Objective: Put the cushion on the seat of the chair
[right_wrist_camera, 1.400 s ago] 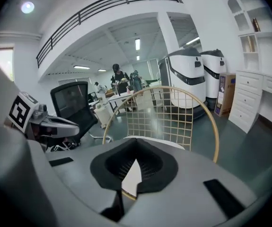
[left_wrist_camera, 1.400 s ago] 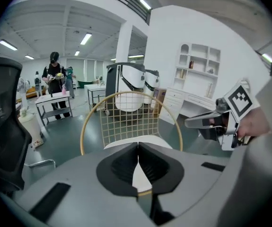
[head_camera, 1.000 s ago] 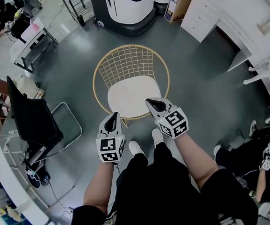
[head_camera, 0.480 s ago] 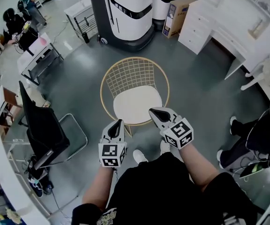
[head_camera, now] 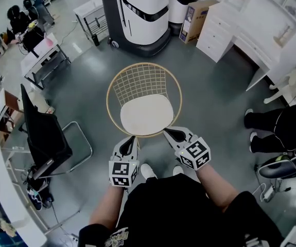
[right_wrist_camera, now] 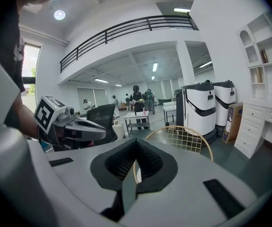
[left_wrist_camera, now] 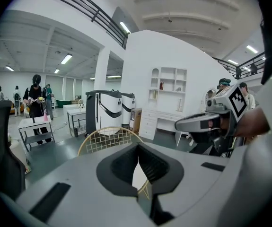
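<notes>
Head view: cushion (head_camera: 146,115) lies on the chair (head_camera: 137,78) seat; left claw (head_camera: 129,139) and right claw (head_camera: 168,132), both closed and empty, hover just nearer.

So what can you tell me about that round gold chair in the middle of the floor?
It is a round chair of thin gold-coloured wire: a hoop-shaped rim with an open square grid forming the curved back. It stands upright on the grey floor, apart from the other furniture. A white rounded-square cushion lies flat on its seat and covers most of it. Nothing else seems to touch the chair, and its legs are mostly hidden from above.
</notes>
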`<state>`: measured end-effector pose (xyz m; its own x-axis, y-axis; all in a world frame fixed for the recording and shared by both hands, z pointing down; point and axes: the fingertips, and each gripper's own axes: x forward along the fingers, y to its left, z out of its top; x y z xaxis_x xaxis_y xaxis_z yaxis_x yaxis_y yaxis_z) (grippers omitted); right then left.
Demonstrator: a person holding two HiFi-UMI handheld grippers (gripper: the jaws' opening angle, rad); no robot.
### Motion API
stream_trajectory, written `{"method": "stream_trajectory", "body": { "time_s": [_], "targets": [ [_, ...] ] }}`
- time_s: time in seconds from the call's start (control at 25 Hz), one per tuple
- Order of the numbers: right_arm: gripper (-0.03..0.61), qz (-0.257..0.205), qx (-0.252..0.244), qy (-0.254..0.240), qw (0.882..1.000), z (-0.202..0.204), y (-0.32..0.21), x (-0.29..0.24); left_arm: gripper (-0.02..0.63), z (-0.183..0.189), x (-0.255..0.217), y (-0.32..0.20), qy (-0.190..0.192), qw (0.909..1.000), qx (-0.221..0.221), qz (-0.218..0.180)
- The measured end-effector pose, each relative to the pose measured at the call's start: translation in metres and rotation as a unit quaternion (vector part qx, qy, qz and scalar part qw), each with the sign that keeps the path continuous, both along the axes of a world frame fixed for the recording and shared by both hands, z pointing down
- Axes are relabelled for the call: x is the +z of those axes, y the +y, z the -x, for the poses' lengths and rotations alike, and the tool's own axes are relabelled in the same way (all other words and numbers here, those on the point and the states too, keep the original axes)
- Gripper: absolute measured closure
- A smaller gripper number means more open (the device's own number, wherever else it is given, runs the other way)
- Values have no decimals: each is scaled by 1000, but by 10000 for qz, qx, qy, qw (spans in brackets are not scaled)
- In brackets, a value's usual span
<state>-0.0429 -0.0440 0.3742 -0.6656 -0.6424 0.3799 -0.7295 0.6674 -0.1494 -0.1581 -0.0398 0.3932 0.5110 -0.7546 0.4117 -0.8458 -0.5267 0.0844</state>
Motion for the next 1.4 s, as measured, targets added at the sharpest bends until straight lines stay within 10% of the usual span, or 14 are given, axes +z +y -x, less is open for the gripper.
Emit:
{"method": "stream_trajectory", "body": {
  "time_s": [1.4],
  "targets": [
    [568, -118, -1055, -148, 9942, -63, 65, -10, 595, -88, -12, 74, 105, 9968, -785, -58]
  ]
}}
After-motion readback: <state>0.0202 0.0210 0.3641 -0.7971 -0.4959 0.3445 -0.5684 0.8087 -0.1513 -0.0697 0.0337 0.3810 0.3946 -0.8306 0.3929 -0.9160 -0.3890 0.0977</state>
